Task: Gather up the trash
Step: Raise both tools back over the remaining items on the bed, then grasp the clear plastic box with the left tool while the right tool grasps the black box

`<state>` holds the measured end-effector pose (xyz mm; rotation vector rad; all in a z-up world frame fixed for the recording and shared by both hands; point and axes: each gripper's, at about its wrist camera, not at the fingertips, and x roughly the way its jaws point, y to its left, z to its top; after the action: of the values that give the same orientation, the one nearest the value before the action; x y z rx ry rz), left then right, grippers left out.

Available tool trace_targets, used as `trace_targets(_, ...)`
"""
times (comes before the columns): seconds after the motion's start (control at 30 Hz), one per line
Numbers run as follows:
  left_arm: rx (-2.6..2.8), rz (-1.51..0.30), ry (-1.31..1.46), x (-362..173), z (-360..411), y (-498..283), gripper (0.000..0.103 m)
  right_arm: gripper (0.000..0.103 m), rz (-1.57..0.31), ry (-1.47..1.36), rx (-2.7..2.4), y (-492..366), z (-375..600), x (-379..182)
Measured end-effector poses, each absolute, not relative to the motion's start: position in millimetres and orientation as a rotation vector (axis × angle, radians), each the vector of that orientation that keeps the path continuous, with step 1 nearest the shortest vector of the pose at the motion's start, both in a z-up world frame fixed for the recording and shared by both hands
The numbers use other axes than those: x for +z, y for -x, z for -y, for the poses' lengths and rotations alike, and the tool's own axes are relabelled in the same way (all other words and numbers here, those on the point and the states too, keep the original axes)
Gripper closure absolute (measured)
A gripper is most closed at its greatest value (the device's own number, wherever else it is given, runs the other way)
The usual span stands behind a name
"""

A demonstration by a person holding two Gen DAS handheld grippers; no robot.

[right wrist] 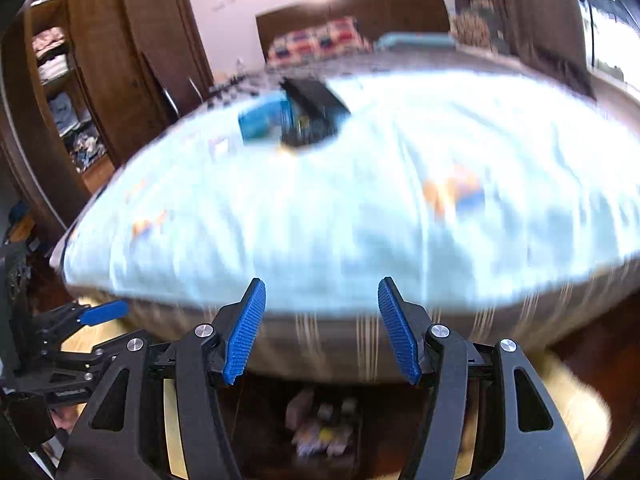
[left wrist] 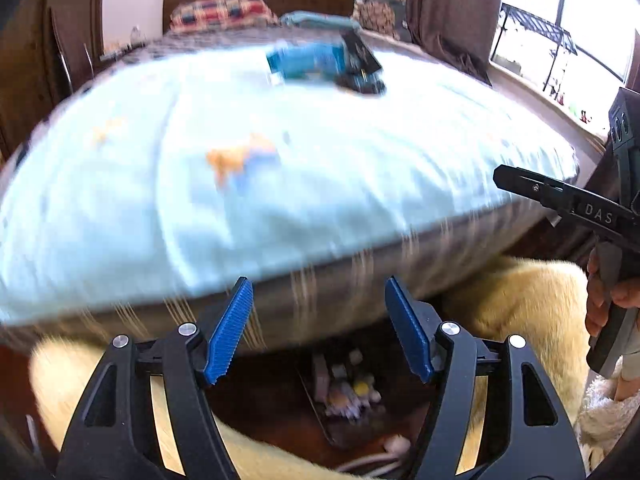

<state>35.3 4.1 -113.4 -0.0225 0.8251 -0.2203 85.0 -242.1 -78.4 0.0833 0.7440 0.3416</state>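
Both my claws, left gripper (left wrist: 319, 328) and right gripper (right wrist: 322, 330), gape empty; blurred blue box (left wrist: 306, 60) on bed (left wrist: 280, 184) unreadable, only "DAS" legible

Looked like a home bedroom: big bed (left wrist: 280, 168) in the middle, pillow (left wrist: 222, 10) at its headboard, wooden wardrobe (right wrist: 120, 60) beside it.

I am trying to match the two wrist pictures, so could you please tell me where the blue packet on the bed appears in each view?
Left wrist view: the blue packet lies upper centre, on the light blue blanket, with a dark item to its right.
Right wrist view: the blue packet lies upper left of centre, beside the same dark item.
Shared landmark: the red checked pillow at the headboard.
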Motion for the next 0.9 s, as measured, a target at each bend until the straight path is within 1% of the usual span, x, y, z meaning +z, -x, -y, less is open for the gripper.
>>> trace_targets(0.07,-0.207,-0.796,0.022,-101.4,-7.4,-46.4,0.035,0.043,-0.733,-0.085,0.358,-100.9,236.4,-73.1)
trace_targets(0.17,-0.194,-0.775,0.041,-89.3,-12.8,-72.7,0.035,0.044,-0.731,-0.096,0.384,-122.8,219.8,-70.8)
trace_targets(0.3,-0.155,-0.757,0.038,-86.8,-11.7,-104.9,0.036,0.044,-0.741,-0.099,0.393,-149.8,195.8,-74.4)
trace_targets(0.4,-0.135,-0.749,0.035,-82.6,-12.3,-131.8,0.037,0.054,-0.755,-0.098,0.384,-164.1,181.4,-84.1)
trace_targets(0.47,-0.135,-0.749,0.032,-83.0,-11.0,-148.6,0.043,0.064,-0.772,-0.119,0.386,-180.0,179.9,-87.1)
trace_targets(0.53,-0.129,-0.755,0.029,-85.3,-8.9,-166.5,0.045,0.067,-0.781,-0.143,0.387,-194.9,177.8,-88.2)
trace_targets(0.67,-0.122,-0.769,0.003,-91.7,-3.0,-195.1,0.050,0.070,-0.777,-0.143,0.371,-211.6,171.3,-87.1)
trace_targets(0.9,-0.104,-0.780,-0.014,-91.0,3.3,-228.4,0.050,0.072,-0.751,-0.141,0.357,-231.8,168.8,-77.5)
